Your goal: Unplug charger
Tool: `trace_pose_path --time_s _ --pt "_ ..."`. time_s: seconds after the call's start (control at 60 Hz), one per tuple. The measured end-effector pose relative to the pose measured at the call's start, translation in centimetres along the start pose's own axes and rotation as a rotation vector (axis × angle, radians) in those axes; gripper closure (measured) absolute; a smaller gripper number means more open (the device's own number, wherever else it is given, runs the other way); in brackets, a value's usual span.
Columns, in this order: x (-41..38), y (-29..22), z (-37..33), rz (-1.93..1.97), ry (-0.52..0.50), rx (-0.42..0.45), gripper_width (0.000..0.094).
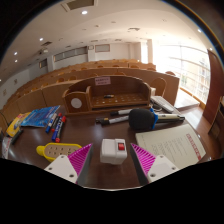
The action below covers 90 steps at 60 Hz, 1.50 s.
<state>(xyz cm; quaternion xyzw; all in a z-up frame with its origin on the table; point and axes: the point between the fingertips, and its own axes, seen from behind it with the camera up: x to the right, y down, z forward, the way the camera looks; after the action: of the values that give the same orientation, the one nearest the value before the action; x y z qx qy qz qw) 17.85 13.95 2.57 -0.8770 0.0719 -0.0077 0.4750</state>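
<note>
A small white charger block (113, 151) with a red patch on top rests on the dark wooden table (100, 131), between my two fingers with a gap at each side. My gripper (112, 160) is open; its pink pads (78, 158) flank the block to the left and right. A grey cable (112, 118) lies on the table beyond the block. A yellow power strip (58, 150) lies just left of my left finger.
A wooden organiser box (105, 97) stands at the back. Blue packets (38, 118) and pens lie at the left. A dark bundle (142, 119), a white device (163, 104) and paper sheets (183, 145) lie at the right.
</note>
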Motion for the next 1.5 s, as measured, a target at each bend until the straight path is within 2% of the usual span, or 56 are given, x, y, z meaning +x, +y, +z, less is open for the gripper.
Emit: trace_pose_path --time_s 0.033,0.1,0.4,0.683,0.95,1.2,1.5 --pt "0.1 -0.2 -0.4 -0.017 0.010 0.005 0.0134" --pt "0.1 -0.4 -1.4 -0.045 0.021 0.013 0.0089" --pt "-1.0 -0.6 -9.3 -0.077 0.003 0.058 0.0086" --pt "-3.4 2.2 -25.8 -0.107 0.058 0.103 0.0087" --pt "-7.1 6.9 -39.0 -0.106 0.105 0.066 0.0087" --pt "-8.6 7.5 -44.6 -0.112 0.131 0.113 0.0086" --pt "-8.5 6.7 -46.4 -0.156 0.161 0.152 0.0088"
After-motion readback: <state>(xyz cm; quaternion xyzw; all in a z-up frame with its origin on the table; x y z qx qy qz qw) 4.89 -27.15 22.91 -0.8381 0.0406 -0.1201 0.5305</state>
